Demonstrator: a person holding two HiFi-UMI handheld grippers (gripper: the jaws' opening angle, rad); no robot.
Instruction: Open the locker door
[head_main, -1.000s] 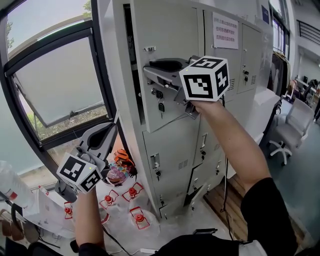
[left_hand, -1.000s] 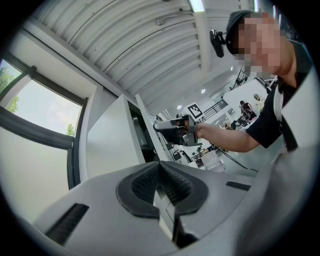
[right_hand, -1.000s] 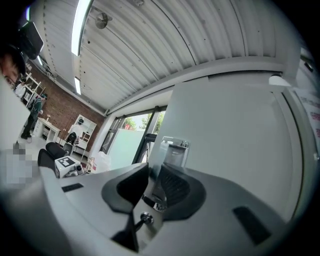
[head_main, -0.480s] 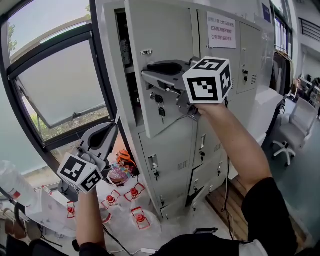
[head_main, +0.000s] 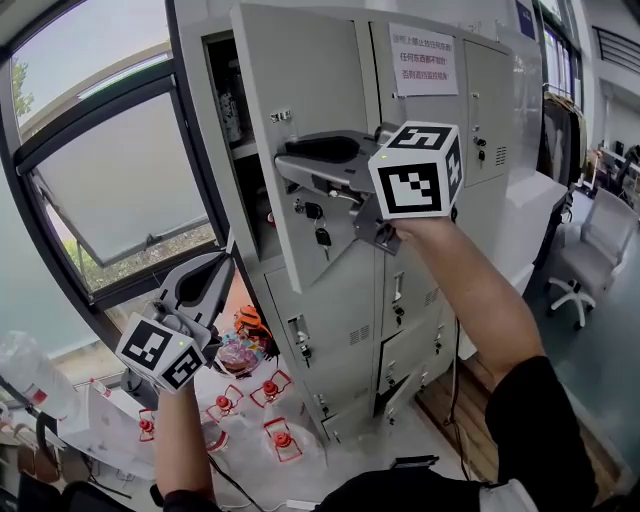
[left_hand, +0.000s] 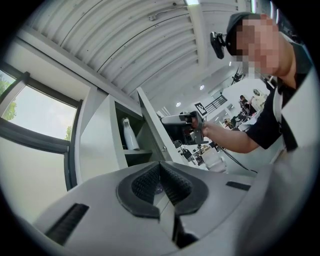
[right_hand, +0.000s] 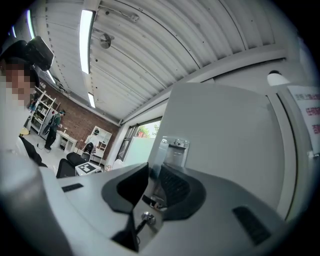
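Right hand-held gripper (head_main: 288, 160) on locker door (head_main: 305, 70)

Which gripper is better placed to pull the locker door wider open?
Right. The right gripper grips the door at its edge. The left gripper hangs low by the window, shut and empty, far from the door.

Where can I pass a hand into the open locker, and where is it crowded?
Free: the gap between the locker door and the cabinet's left wall, and the shelf beside the white bottle. Crowded: the door's edge, held by the right hand-held gripper, and the floor with red-capped containers.
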